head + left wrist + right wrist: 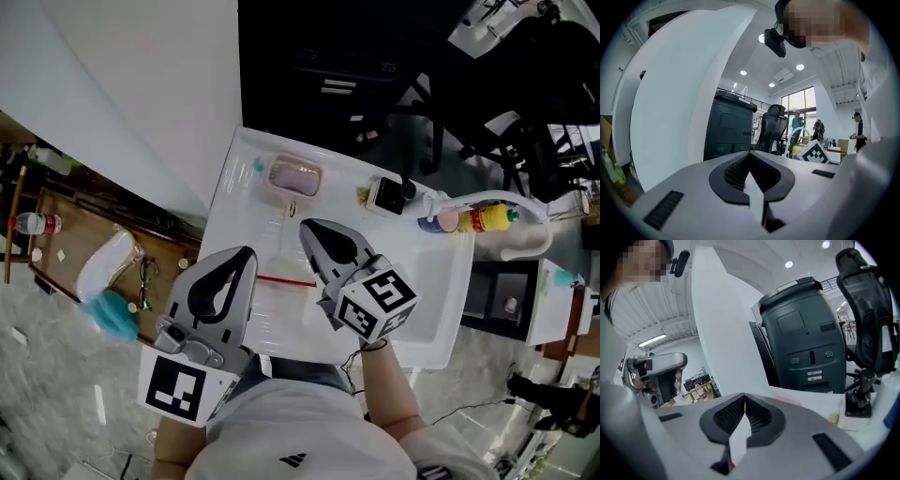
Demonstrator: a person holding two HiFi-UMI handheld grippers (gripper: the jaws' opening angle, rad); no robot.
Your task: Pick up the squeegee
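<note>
At the centre of the head view the thin red blade of the squeegee (281,279) on the white table (246,202) passes under the right gripper (307,228), hiding its right end, and the person's torso (300,441) is cut by the bottom edge. At right centre of the left gripper view, a marker cube (815,152) shows only its top above the body of the left gripper (750,154), and the people (818,129) by the far window are too small to make out. In the right gripper view the office chair (869,310) is cut by the right edge.
</note>
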